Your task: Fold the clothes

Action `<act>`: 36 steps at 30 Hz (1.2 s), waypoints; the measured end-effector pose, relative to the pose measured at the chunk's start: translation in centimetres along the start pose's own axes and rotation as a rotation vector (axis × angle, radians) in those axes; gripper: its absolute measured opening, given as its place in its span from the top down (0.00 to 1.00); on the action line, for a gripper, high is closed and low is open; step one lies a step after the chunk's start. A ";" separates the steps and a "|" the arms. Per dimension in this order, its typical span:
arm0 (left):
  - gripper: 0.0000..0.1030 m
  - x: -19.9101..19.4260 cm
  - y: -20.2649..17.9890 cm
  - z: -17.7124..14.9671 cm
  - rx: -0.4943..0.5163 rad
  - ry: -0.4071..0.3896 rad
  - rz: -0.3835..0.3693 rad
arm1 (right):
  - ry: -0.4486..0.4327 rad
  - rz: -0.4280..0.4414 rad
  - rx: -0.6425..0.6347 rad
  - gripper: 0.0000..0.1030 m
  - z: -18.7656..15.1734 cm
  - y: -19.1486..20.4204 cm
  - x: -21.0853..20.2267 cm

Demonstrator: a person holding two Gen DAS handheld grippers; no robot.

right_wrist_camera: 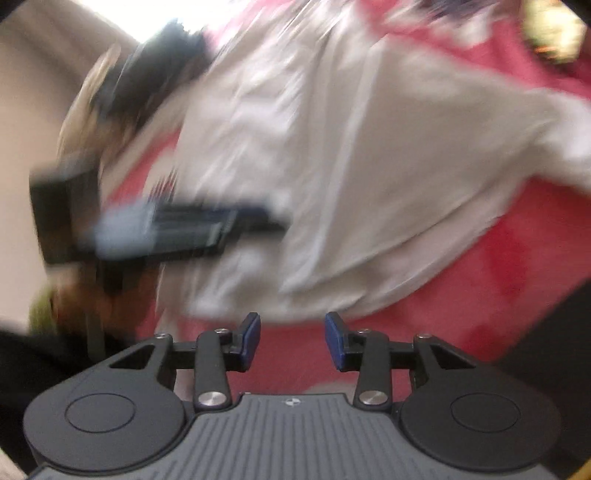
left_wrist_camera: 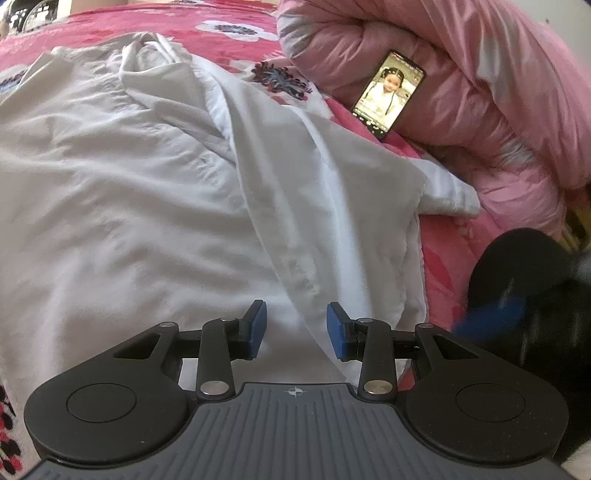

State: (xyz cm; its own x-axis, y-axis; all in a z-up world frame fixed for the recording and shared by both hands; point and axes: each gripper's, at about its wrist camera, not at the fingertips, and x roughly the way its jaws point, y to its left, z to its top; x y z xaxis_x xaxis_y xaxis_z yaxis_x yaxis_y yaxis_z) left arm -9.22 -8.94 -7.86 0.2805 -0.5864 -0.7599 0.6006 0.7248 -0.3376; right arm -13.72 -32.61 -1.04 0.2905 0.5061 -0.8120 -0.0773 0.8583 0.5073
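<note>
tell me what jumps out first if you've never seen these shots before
A big white shirt lies spread over a red flowered bedspread, filling most of the left wrist view. A lit phone leans against a bunched pink quilt at the upper right. The left gripper hovers over the shirt's near edge with its jaws apart and nothing between them; the right wrist view is heavily blurred.

lit phone propped against pink quilt, red floral bedspread
</note>
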 end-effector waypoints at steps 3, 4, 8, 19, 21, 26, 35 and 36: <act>0.66 0.4 -0.9 0.0 0.026 0.007 0.023 | -0.116 -0.027 0.167 0.60 1.6 -2.7 -2.0; 0.66 0.6 -1.2 -0.1 0.041 0.011 0.033 | -0.137 -0.035 0.232 0.60 2.1 -3.7 -2.1; 0.68 1.1 -2.5 -0.5 0.100 0.030 0.073 | -0.168 -0.045 0.483 0.60 3.4 -7.5 -1.4; 0.95 1.8 -3.9 -1.7 0.187 0.015 0.141 | -0.150 -0.109 0.684 0.60 5.0 -10.4 3.1; 0.99 1.8 -3.9 -1.7 0.185 0.002 0.139 | -0.155 -0.114 0.671 0.67 5.2 -10.3 3.3; 1.00 0.1 -3.6 -1.5 0.182 -0.037 0.110 | -0.161 -0.098 0.679 0.98 4.4 -10.3 1.9; 1.00 -1.5 -3.4 -1.9 0.211 0.001 0.083 | -0.101 -0.194 0.538 0.98 3.4 -7.5 0.0; 1.00 -1.0 -3.4 -2.1 0.219 0.014 0.093 | -0.090 -0.215 0.514 0.98 3.3 -7.2 0.3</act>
State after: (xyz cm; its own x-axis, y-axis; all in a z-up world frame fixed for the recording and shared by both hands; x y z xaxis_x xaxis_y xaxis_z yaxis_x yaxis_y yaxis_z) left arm -13.14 -10.06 -7.15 0.3331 -0.5145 -0.7901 0.7211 0.6789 -0.1380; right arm -9.91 -38.95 -4.00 0.3301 0.2960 -0.8964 0.4603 0.7786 0.4266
